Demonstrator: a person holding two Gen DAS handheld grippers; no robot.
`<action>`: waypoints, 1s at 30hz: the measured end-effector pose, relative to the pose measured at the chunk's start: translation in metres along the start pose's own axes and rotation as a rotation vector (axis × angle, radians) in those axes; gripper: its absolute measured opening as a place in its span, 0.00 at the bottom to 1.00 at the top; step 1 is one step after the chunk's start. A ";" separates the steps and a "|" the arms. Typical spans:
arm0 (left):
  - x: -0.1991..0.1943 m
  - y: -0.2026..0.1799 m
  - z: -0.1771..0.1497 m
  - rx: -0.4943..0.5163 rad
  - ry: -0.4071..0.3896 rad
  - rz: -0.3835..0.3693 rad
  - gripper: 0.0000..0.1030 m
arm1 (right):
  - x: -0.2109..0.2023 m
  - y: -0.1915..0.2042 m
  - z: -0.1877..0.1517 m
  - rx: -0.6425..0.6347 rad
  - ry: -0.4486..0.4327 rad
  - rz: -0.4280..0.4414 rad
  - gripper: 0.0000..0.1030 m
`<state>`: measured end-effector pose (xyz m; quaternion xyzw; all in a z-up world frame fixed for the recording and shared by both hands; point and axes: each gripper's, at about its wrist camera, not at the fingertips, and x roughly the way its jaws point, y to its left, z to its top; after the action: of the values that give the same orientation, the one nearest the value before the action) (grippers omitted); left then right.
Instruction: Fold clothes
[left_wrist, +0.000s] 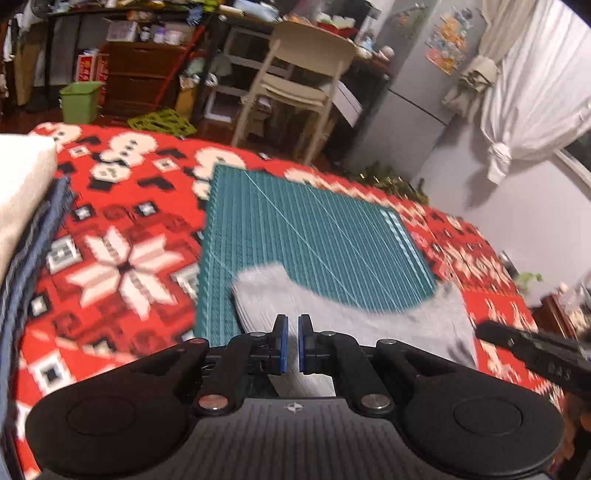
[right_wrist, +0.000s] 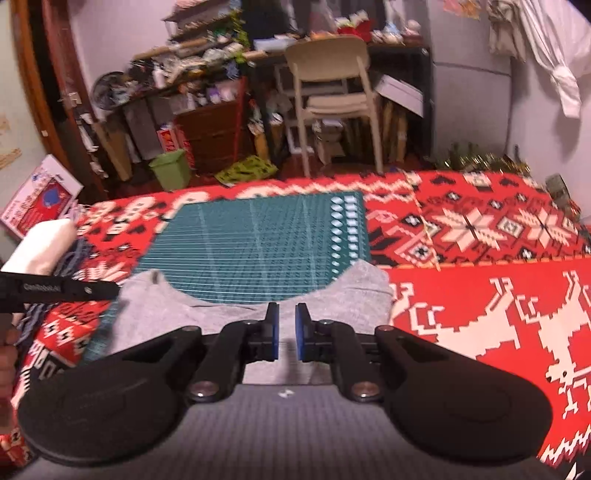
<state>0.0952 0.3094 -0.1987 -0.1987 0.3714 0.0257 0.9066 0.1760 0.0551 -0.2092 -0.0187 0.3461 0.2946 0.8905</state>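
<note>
left gripper (left_wrist: 292, 341): clamped on grey garment (left_wrist: 343, 314) near edge | right gripper (right_wrist: 286, 330): pinching same garment | garment: on green cutting mat (left_wrist: 295, 229) over red blanket (left_wrist: 122, 221), near part hidden behind gripper bodies | motion blur, stack (left_wrist: 26, 206) at left cut off

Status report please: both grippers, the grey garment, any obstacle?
Left gripper and right gripper shut on grey garment. Garment partly on green mat. Folded pile at left, clear of it.
</note>
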 end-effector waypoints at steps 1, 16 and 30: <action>0.002 -0.002 -0.005 0.005 0.014 0.004 0.05 | -0.003 0.003 -0.002 -0.009 -0.002 0.006 0.10; -0.011 -0.015 -0.040 -0.011 0.049 -0.004 0.05 | -0.015 0.019 -0.027 0.004 0.043 0.082 0.10; -0.026 -0.034 -0.073 0.049 0.077 -0.012 0.05 | -0.030 0.030 -0.038 -0.022 0.064 0.120 0.11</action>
<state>0.0348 0.2530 -0.2166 -0.1795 0.4053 0.0034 0.8964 0.1194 0.0557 -0.2139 -0.0173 0.3716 0.3506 0.8594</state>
